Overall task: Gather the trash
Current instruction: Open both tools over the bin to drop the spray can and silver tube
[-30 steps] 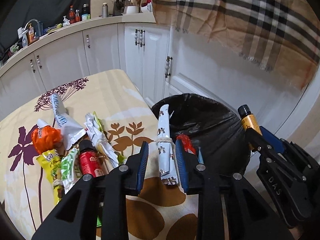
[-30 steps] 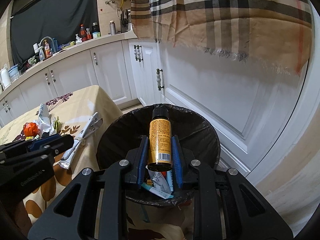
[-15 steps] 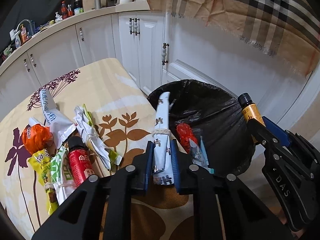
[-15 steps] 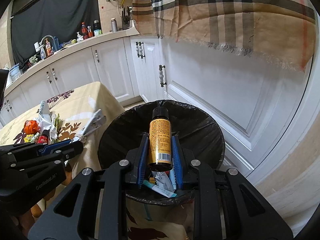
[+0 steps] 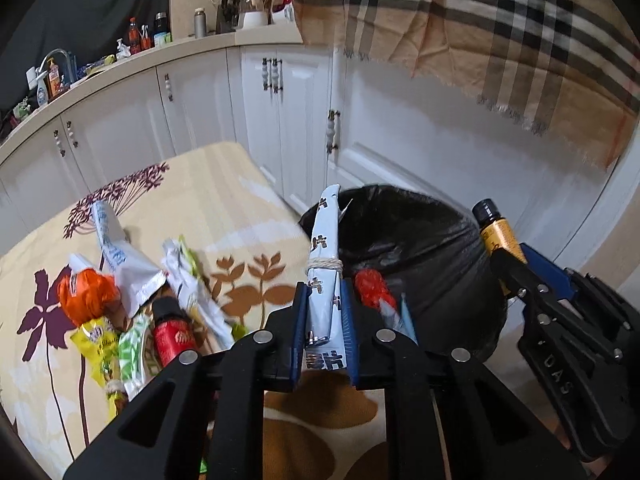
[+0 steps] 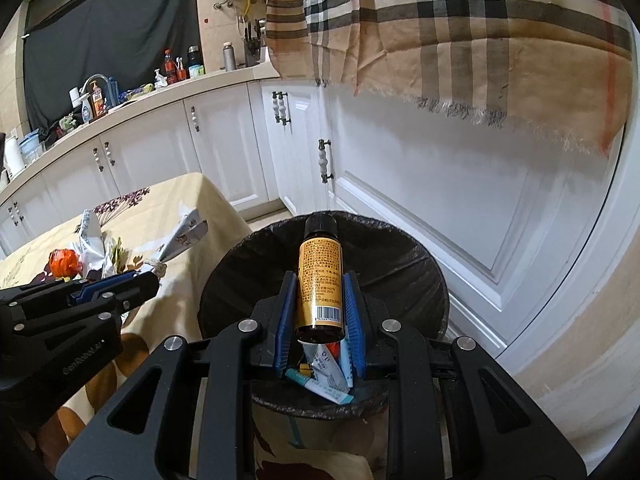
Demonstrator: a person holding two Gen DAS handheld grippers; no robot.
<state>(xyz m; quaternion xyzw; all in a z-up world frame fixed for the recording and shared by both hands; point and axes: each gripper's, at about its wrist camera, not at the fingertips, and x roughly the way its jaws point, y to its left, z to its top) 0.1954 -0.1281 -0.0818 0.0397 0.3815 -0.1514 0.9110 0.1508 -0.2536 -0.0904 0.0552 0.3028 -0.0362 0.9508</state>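
L wrist view, far L on floral tablecloth point(image 5: 224, 216): heap of trash — orange wrapper point(image 5: 86, 294), yellow packet point(image 5: 98, 344), green-white packet point(image 5: 138, 354), small red bottle point(image 5: 172, 330) lying on its side, white crumpled pouch point(image 5: 120, 256), another pale wrapper point(image 5: 192, 284) beside it. All resting on cloth, touching or overlapping.

Centre: L gripper point(image 5: 324, 332) clamped on folded light-blue wrapper point(image 5: 326, 276) tied w/ string; pads press both sides near its lower end, upper end sticks up and forward. Jaws have just been closing, wrapper between them; only a narrow gap left, filled by wrapper. Seen from R wrist view, wrapper tip raised off cloth near table edge.

R of that: bin w/ black liner point(image 5: 436, 240) just beside table corner. Red wrapper and a few pale tubes inside.

Far R: R gripper point(image 6: 320, 304) clamped on gold-label bottle point(image 6: 320, 276), black cap pointing away, base toward camera. Pads flat on both sides of label, gap only as wide as bottle. Bottle held over bin opening, clear of rim — not touching liner as far as visible.

Background: white cabinets point(image 6: 224, 148), plaid cloth point(image 6: 460, 32) hanging above.
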